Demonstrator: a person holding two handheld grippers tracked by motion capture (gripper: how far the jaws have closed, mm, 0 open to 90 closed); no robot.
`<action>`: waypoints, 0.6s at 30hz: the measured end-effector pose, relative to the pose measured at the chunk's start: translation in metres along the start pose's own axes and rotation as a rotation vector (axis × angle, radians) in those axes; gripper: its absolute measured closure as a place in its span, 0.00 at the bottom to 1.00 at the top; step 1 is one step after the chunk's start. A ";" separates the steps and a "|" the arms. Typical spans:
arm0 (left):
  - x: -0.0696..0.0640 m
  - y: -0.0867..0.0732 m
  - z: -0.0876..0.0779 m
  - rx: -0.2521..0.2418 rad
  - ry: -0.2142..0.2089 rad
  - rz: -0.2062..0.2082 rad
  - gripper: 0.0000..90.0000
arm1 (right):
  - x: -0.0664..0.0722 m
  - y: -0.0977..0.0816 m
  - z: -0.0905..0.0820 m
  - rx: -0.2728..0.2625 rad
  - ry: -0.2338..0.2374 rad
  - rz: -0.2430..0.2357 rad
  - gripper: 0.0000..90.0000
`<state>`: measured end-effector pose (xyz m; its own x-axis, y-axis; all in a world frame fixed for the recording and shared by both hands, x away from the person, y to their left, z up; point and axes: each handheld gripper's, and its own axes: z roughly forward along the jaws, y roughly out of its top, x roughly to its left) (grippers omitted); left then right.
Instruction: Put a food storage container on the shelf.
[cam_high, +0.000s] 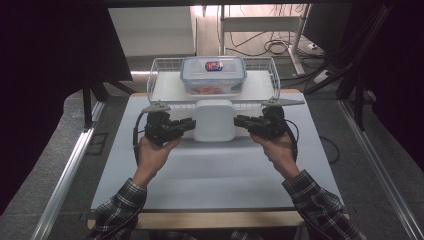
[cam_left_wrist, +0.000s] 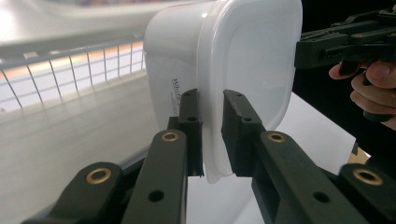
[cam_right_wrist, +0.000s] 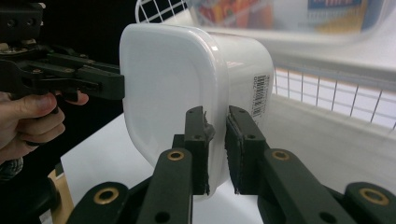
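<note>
A pale grey rectangular worktop (cam_high: 210, 175) fills the middle of the high view, with dark floor on both sides. At its far edge stands a white wire basket tray (cam_high: 162, 67). In the tray sits a clear plastic food box with a blue-edged clip lid (cam_high: 213, 75), orange contents showing through its wall and a small dark label on the lid.

Just in front of the tray, between the two hands, is a white rounded-square plastic container with a matching white lid (cam_high: 214, 120). It is held from both sides and shows one broad flat face to the camera above. In the left gripper view the container (cam_left_wrist: 233, 60) stands on edge, its protruding rim running between the black fingers (cam_left_wrist: 191, 126), which are closed on that rim. In the right gripper view the container (cam_right_wrist: 173, 84) shows a barcode sticker on its side wall, and the fingers (cam_right_wrist: 196, 144) there are likewise clamped on the rim.

The left gripper (cam_high: 189, 124) reaches in from the left side of the container and the right gripper (cam_high: 240, 120) from the right side, each level and pointing inward. Both forearms wear dark plaid sleeves (cam_high: 320, 205). A black cable (cam_high: 136, 137) loops from the left gripper.
</note>
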<state>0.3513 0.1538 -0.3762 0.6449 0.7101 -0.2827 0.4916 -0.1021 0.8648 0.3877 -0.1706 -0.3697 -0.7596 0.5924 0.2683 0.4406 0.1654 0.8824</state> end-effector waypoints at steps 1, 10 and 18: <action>0.000 0.003 -0.001 -0.005 0.000 -0.002 0.87 | 0.000 0.004 0.000 -0.004 0.002 -0.003 0.87; 0.000 0.035 -0.014 -0.037 0.007 0.015 0.87 | 0.008 0.040 -0.005 -0.038 -0.005 -0.030 0.87; 0.002 0.069 -0.022 -0.046 0.016 0.031 0.88 | 0.009 0.075 -0.008 -0.060 -0.003 -0.035 0.87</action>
<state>0.3735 0.1639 -0.3081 0.6494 0.7184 -0.2494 0.4442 -0.0921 0.8912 0.4102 -0.1594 -0.2983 -0.7726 0.5895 0.2359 0.3845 0.1386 0.9127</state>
